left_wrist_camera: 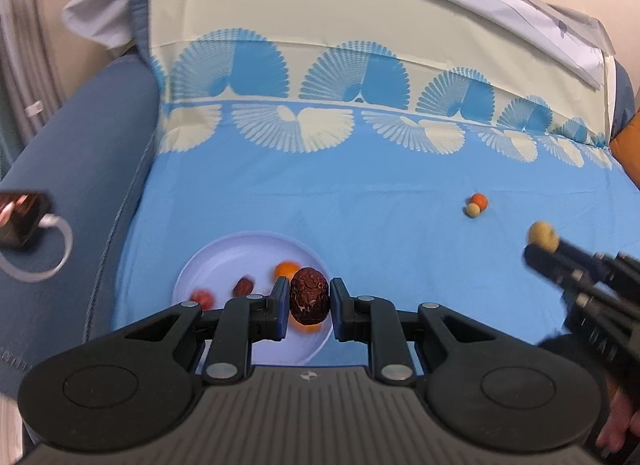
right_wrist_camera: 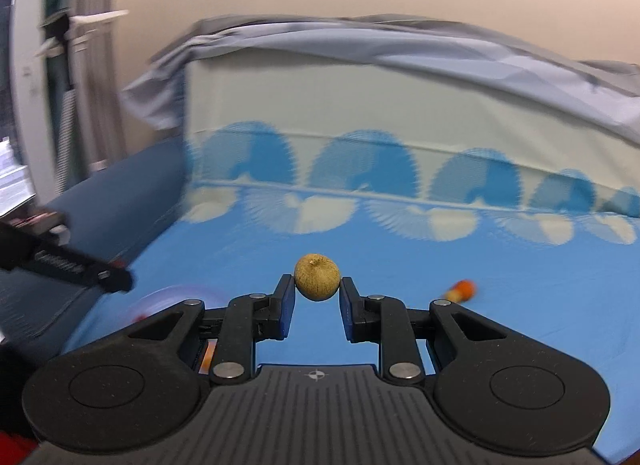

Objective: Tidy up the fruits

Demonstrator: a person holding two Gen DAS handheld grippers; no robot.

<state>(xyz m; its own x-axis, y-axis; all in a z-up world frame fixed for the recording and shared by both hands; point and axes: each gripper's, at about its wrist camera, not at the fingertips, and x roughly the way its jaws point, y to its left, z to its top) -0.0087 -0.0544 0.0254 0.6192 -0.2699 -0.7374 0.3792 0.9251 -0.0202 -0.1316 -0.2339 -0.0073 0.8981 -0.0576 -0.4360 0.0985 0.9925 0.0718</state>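
Observation:
My left gripper (left_wrist_camera: 310, 301) is shut on a wrinkled dark red date (left_wrist_camera: 309, 300) and holds it over the right part of a pale plate (left_wrist_camera: 224, 257). The plate holds a small red fruit (left_wrist_camera: 202, 297), another date (left_wrist_camera: 243, 286) and an orange fruit (left_wrist_camera: 286, 269). My right gripper (right_wrist_camera: 317, 289) is shut on a round tan longan (right_wrist_camera: 317, 277) above the blue sheet; it also shows at the right of the left wrist view (left_wrist_camera: 536, 247). An orange fruit (left_wrist_camera: 478, 200) and a tan fruit (left_wrist_camera: 473, 209) lie touching on the sheet.
The blue patterned sheet (left_wrist_camera: 380, 217) covers a sofa seat, with a cream backrest (left_wrist_camera: 320, 5) behind. A dark blue armrest (left_wrist_camera: 80, 169) stands at the left, with a phone and white cable (left_wrist_camera: 24, 221) on it. An orange cushion (left_wrist_camera: 626, 145) sits far right.

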